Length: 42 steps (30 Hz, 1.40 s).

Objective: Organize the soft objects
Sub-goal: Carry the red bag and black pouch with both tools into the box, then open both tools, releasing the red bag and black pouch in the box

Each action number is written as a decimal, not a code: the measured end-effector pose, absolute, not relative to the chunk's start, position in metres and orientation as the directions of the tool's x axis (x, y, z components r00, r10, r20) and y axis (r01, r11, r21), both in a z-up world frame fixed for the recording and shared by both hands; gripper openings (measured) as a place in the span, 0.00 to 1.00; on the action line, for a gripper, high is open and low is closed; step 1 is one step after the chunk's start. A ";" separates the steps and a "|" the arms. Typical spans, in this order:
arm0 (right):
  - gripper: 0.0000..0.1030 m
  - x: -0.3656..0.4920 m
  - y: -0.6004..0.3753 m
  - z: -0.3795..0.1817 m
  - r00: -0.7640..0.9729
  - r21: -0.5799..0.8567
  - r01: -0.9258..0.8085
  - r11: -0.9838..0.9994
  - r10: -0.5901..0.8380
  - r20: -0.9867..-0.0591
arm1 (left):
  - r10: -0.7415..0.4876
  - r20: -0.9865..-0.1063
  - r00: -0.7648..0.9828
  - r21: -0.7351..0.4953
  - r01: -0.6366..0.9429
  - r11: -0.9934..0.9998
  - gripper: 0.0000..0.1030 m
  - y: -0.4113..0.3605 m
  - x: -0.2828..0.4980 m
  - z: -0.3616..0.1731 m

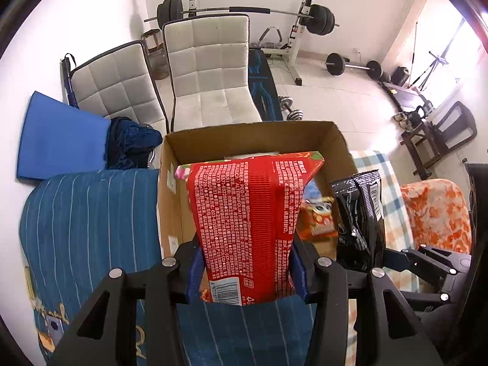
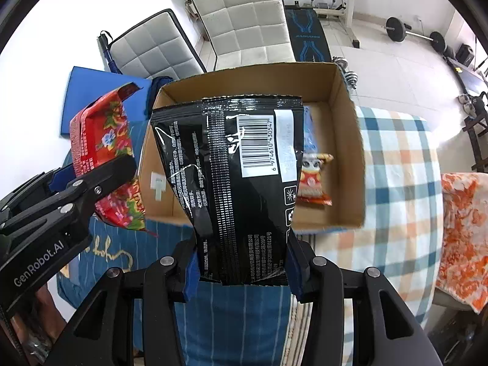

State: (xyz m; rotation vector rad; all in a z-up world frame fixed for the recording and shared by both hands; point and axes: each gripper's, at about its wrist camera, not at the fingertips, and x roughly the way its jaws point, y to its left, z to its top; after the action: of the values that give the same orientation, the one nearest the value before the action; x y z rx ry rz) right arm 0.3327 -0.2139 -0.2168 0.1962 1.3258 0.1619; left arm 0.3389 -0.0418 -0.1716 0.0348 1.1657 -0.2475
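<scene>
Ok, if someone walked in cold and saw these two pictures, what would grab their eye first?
Probably the two packets held up over the cardboard box: a red packet clamped in the left gripper and a glossy black packet clamped in the right gripper. Next, the small orange snack bag lying inside the box, and the barbell rack against the back wall.

White walls, pale tiled floor point(image 1: 329, 97). Two white quilted chairs point(image 1: 210, 70) upper center of my left view, barbell rack point(image 1: 305, 15) behind them, loose barbell point(image 1: 353, 65) on the floor right. Blue mat point(image 1: 61, 140) at left. Bright window glare point(image 1: 457, 39) upper right. Plaid cloth point(image 2: 396, 167) right of my right view.
</scene>
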 end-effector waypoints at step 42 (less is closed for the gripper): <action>0.60 0.428 -0.176 -0.394 -0.040 0.234 -0.031 0.972 0.233 -0.972 | -0.087 -0.995 -0.054 -0.091 0.077 0.993 0.46 -0.022 0.425 -0.346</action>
State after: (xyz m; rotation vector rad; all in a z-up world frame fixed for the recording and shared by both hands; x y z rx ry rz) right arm 0.4276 -0.1762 -0.3943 0.1583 1.5990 0.2137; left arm 0.4246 -0.0222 -0.3464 -0.0076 1.6192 -0.1330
